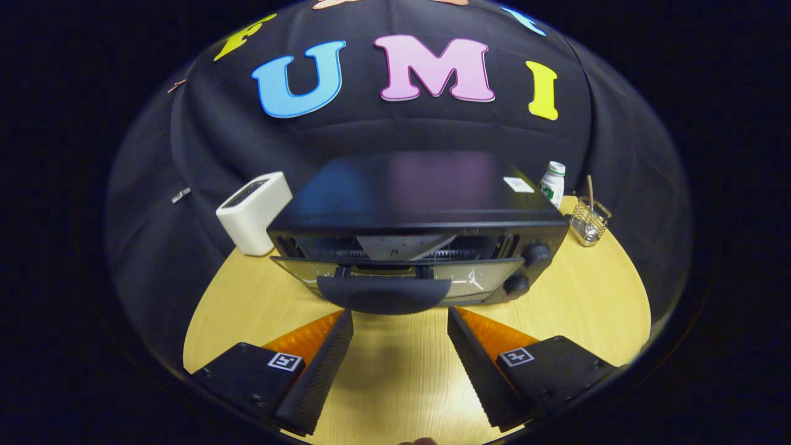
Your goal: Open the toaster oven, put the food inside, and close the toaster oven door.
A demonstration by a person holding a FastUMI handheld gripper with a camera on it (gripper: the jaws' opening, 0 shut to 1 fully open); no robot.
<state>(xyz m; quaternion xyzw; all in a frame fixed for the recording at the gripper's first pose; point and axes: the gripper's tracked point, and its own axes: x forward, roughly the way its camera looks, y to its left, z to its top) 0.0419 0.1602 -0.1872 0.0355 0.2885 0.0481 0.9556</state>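
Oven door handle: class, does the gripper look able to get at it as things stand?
Probably yes. The gripper is open, its fingers spread on either side of the handle just ahead, with bare table between. The oven door is ajar.

This is a staged recording booth dressed up as a kitchen corner. A black cloth wall [204,142] hangs in folds close behind a round, pale wood-grain table [593,309]. The kitchen props on it are few: a black toaster oven with a glass door [408,241] at the middle, a white boxy slot toaster [253,213] to its left, and to the far right a white bottle with a green label [552,183] beside a small wire basket [589,221]. The tool [400,321] hangs over the near table with fingers spread apart.
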